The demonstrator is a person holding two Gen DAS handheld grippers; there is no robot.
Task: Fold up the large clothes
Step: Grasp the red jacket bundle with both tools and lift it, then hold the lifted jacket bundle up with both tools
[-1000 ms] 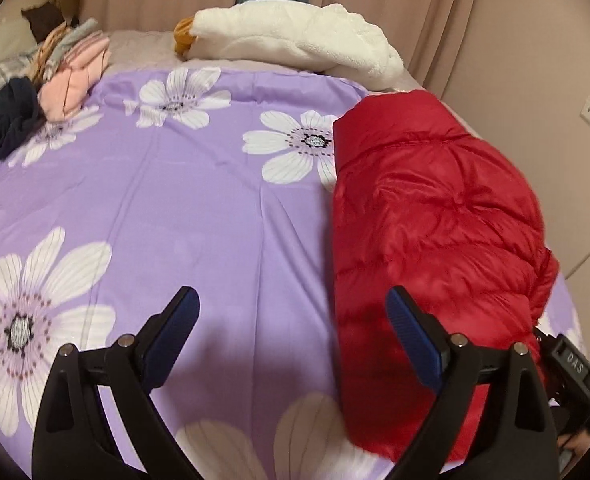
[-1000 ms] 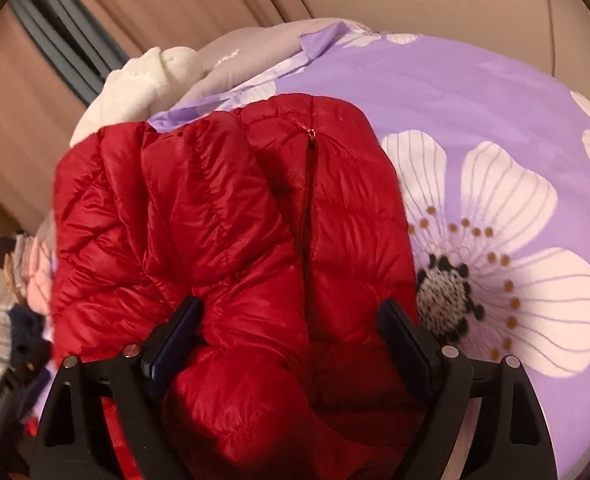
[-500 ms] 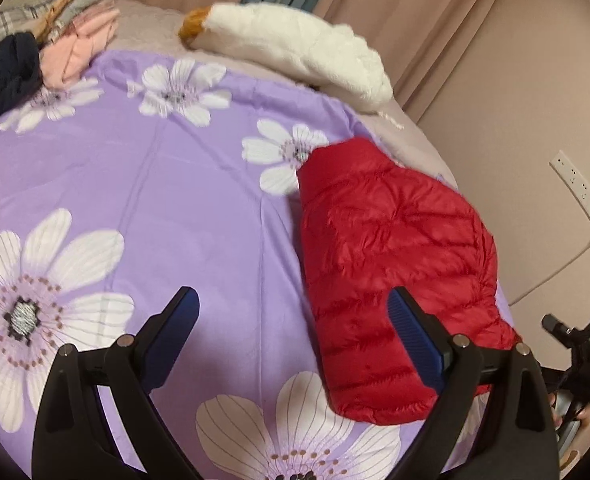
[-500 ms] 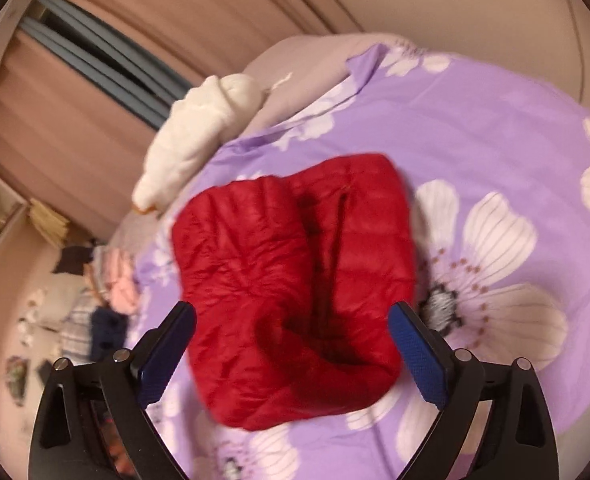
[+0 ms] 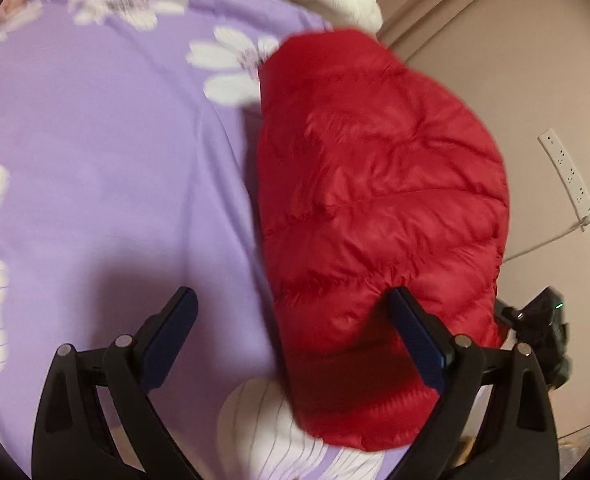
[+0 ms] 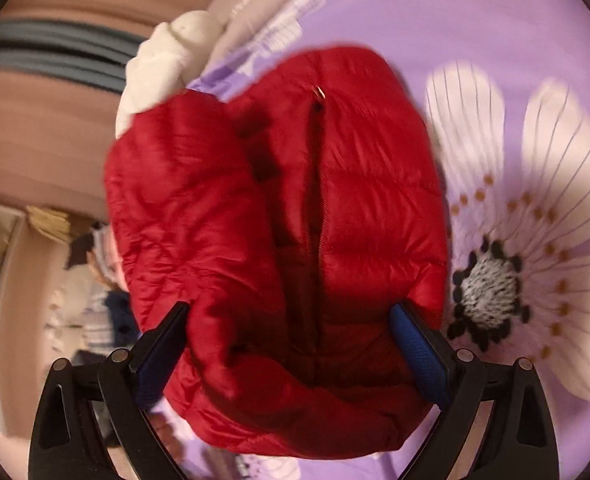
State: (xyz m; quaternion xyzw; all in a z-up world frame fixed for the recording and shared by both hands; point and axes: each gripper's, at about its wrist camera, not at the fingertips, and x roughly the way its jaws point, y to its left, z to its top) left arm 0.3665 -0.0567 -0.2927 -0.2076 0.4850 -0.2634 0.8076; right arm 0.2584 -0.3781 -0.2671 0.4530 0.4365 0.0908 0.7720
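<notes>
Here, the bed (image 5: 95,184), under a purple flowered sheet, gives me a broad surface for folding. The red puffer jacket (image 5: 375,208) lies bundled at its three o'clock edge. My left hand-held gripper (image 5: 291,344) and right hand-held gripper (image 6: 291,344) both gape wide, holding nothing; the right's jaws have just been opening, straddling the jacket.

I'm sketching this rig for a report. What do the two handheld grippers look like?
Both look alike. The left gripper and the right gripper each have two black plastic fingers with cut-out slots, silver pivot screws, and blue textured pads. The other device's black body carries a small green light.
</notes>
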